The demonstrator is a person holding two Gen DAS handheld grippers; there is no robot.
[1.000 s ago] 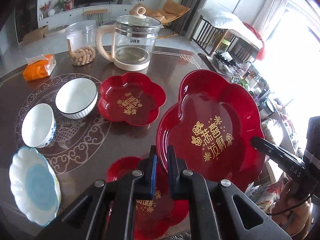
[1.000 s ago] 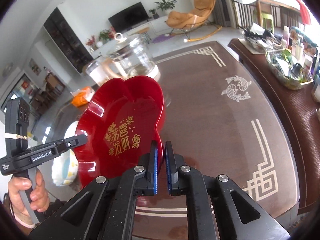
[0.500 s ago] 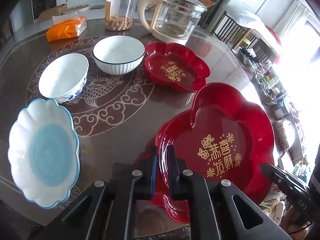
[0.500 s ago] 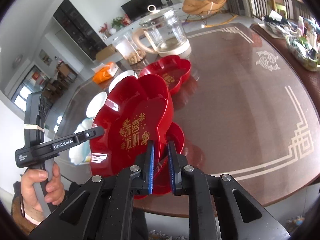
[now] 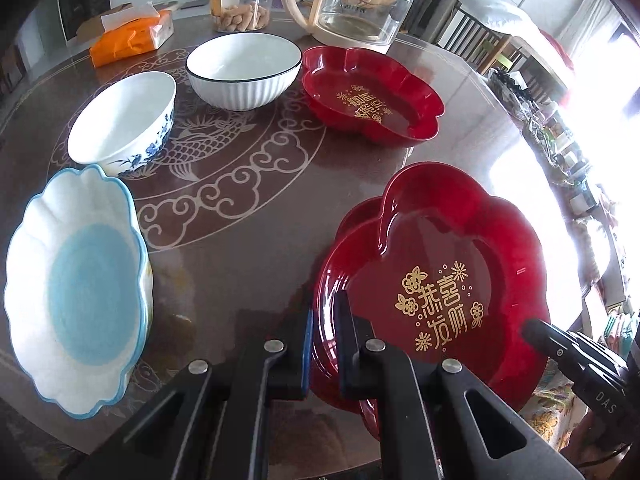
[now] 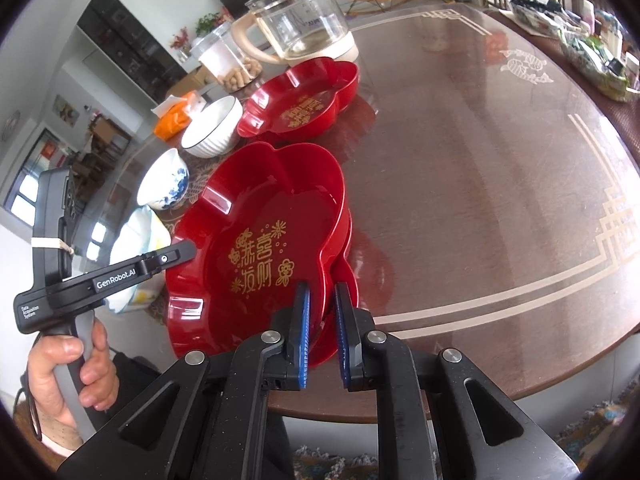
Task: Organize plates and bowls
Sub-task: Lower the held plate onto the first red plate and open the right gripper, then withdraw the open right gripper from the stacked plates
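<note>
Blown-out window glare, fisheye-bent edges

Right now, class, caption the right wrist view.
Two grippers lower a large red plate onto another red plate on the table.

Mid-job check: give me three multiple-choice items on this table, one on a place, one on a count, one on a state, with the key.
1. Where does the large red flower-shaped plate with gold lettering sit?
A. On another red plate
B. Inside a white bowl
C. On the orange tissue pack

2. How many red plates show?
A. One
B. Two
C. Three

3. How is the glass kettle with the cream handle?
A. Upright, lid on
B. Tipped over
C. Lid off

Key: 1 A, a second red rim pokes out beneath it; 2 C, that stacked pair plus a smaller red plate near the kettle; 3 A, the right wrist view shows it standing with the knobbed lid in place.
</note>
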